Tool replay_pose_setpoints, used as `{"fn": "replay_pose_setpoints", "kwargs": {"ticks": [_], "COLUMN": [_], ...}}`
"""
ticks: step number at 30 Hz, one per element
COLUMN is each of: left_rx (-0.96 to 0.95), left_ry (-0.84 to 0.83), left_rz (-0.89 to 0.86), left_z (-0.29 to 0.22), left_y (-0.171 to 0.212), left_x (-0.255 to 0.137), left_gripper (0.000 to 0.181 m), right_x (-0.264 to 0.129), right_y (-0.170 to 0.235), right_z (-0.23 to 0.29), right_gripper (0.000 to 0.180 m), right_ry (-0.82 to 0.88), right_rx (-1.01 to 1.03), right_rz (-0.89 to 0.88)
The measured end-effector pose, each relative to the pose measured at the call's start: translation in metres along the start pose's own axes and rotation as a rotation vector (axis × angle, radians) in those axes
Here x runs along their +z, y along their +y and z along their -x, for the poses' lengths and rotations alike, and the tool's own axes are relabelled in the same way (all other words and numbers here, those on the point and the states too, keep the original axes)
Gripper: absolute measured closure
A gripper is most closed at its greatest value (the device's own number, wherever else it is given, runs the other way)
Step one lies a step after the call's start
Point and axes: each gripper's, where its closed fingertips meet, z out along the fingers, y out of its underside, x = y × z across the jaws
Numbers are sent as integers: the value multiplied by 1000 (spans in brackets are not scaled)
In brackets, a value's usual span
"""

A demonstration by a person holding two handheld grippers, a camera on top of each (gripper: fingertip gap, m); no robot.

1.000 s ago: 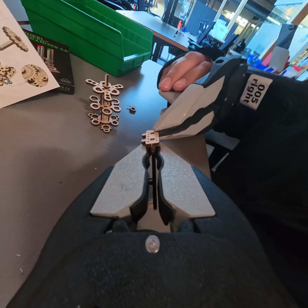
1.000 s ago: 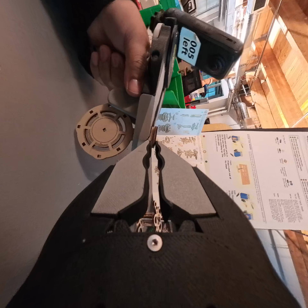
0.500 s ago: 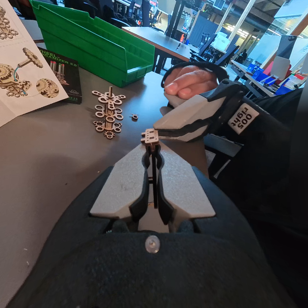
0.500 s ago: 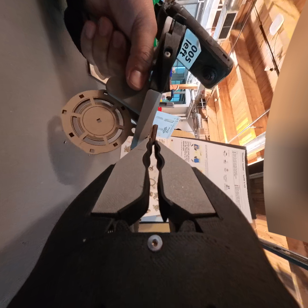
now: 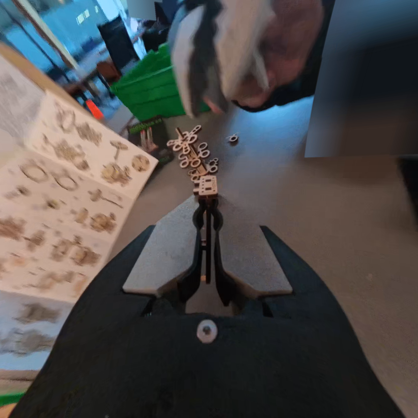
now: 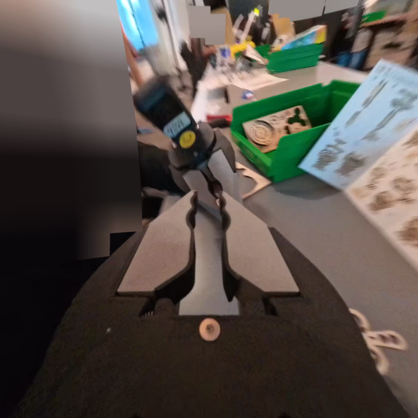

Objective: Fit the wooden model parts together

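My left gripper (image 5: 207,201) is shut on a thin dark wooden strip (image 5: 208,244) that runs back between its fingers. A small slotted wooden block (image 5: 205,186) sits on the strip's front end. My right gripper (image 6: 207,198) is open and empty. It shows blurred in the left wrist view (image 5: 196,67), raised above and beyond the block and apart from it. The left gripper (image 6: 211,178) shows just beyond the right one's fingertips in the right wrist view. A ringed wooden assembly (image 5: 192,156) lies on the grey table (image 5: 294,203) past the block.
A small wooden piece (image 5: 232,138) lies near the assembly. Instruction sheets (image 5: 67,181) stand at the left, with a black box (image 5: 151,138) and a green bin (image 5: 149,90) behind. Another green bin (image 6: 282,158) holds wooden sheets (image 6: 271,131). A ringed part (image 6: 380,343) lies at the lower right.
My right gripper has opened, let go at the slotted block and pulled up and away. My left gripper still holds the strip and has swung towards the instruction sheets.
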Motion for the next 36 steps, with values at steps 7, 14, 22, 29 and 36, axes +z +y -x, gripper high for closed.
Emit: {"fn": "replay_pose_setpoints", "kwargs": {"ticks": [7, 14, 22, 29, 36], "left_rx": [512, 631, 688, 694, 748], "left_ry": [-179, -301, -360, -430, -497], "left_rz": [-87, -113, -99, -62, 3], "left_z": [-8, -2, 4, 12, 18], "left_y": [-16, -26, -26, -26, -24], "left_x": [-4, -9, -10, -10, -9], "left_gripper": [181, 181, 181, 181, 181], "right_x": [16, 17, 18, 18, 17], "right_y": [38, 38, 35, 30, 29], "right_z": [7, 1, -2, -9, -15], "right_gripper": [149, 170, 170, 176, 175], "right_ry": [-78, -3, -41, -62, 8], "right_rx": [98, 41, 156, 223, 163], "right_rz": [203, 182, 112, -5, -10]}}
